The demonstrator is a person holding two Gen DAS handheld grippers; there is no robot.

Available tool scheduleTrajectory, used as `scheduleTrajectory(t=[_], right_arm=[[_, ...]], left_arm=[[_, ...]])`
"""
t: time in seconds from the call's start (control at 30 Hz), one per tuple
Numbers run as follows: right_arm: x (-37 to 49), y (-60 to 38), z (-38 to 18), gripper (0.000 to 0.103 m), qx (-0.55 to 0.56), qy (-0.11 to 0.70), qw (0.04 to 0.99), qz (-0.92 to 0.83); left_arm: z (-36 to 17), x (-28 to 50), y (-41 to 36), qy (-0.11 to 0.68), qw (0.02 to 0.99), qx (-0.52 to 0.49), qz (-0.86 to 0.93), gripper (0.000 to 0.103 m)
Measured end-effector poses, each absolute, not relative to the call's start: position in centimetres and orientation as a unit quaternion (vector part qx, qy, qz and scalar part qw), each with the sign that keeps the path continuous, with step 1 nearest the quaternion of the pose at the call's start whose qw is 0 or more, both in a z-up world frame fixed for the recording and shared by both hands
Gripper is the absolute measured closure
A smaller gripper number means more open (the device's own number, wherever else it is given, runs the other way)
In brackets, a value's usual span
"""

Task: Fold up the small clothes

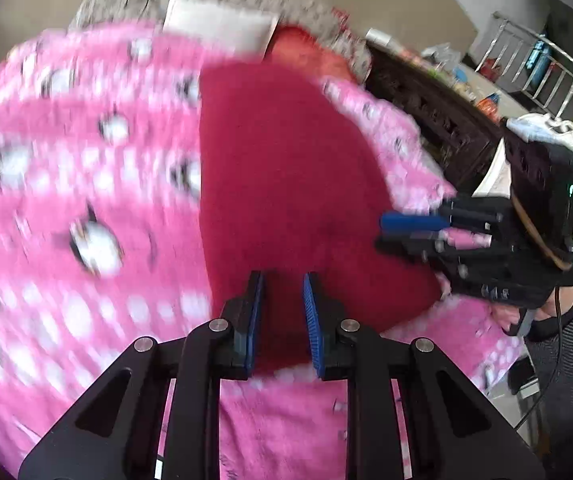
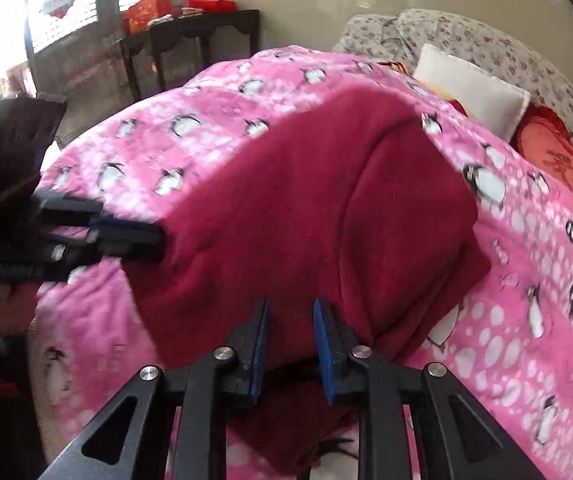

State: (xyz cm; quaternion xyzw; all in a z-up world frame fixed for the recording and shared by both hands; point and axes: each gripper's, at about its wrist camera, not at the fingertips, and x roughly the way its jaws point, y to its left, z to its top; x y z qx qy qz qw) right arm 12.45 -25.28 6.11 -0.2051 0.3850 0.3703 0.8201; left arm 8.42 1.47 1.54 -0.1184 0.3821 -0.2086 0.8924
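Bedding comes first: a pink penguin-print blanket (image 2: pixel 526 264) covers the bed and serves as the work surface. A floral quilt (image 2: pixel 486 40), a white pillow (image 2: pixel 470 92) and a red cushion (image 2: pixel 558 160) lie at the far end of it, well apart from the work area.

Dark red garment (image 2: pixel 306 208): it lies on the blanket, roughly centred, in a compact, roughly rectangular shape. A raised fold line runs along its right portion in the right wrist view, which suggests that at least one fold is complete. The near edge bunches below the right gripper, so the shape is not yet flat or square.

Left gripper (image 1: pixel 282 300): its fingers are parted, with garment fabric visible in the gap. In the right wrist view, its tips sit at the garment's left edge. Whether they pinch that edge cannot be told.

Right gripper (image 2: pixel 289 328): its fingers are parted above the garment's near edge and grasp nothing visible.

Assessment: the task appears to be partly complete. A further fold, and smoothing of the bunched near edge, probably remain.
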Motion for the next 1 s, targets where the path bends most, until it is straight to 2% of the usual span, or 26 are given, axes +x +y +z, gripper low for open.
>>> scheduleTrajectory(t=[0.1,0.2,0.33,0.43,0.63,0.73,0.77,0.8,0.83,0.87,1.0], right_arm=[[13.8,-25.6,9.8,0.08,-0.161,0.342,0.848,0.372],[16.9,-24.7,11.2,0.076,-0.137,0.325,0.878,0.323],[22.2,-22.6,9.4,0.076,-0.149,0.336,0.896,0.25],[26.1,-22.6,5.5,0.076,-0.171,0.39,0.88,0.209],[26.9,-24.4,4.9,0.076,-0.113,0.39,0.884,0.231],[25.9,-27.4,7.2,0.073,-0.021,0.388,0.885,0.255],[25.2,-28.8,7.8,0.063,0.015,0.382,0.887,0.259],[24.4,-30.5,8.3,0.044,0.056,0.373,0.888,0.262],[23.6,-32.3,8.5,0.034,0.1,0.363,0.889,0.26],[22.9,-33.6,8.3,0.021,0.135,0.356,0.888,0.257],[22.2,-36.3,4.9,0.02,0.282,0.397,0.827,0.282]], left_arm=[[4.8,11.5,1.9,0.336,0.914,-0.108,-0.201,0.085],[5.7,17.5,1.3,0.336,0.92,-0.093,-0.179,0.085],[4.4,24.9,-1.1,0.364,0.92,-0.057,-0.134,0.085],[0.6,28.0,-2.1,0.435,0.892,-0.045,-0.113,0.085],[-0.3,29.0,-1.6,0.446,0.883,-0.051,-0.135,0.083],[1.8,26.6,0.4,0.417,0.891,-0.07,-0.163,0.083],[2.2,25.5,1.2,0.409,0.893,-0.076,-0.17,0.078],[2.5,24.6,1.8,0.402,0.896,-0.08,-0.172,0.064],[2.4,23.7,2.6,0.395,0.899,-0.083,-0.172,0.049],[2.3,23.1,3.1,0.391,0.899,-0.089,-0.175,0.046],[0.7,21.7,4.5,0.411,0.866,-0.179,-0.222,0.045]])
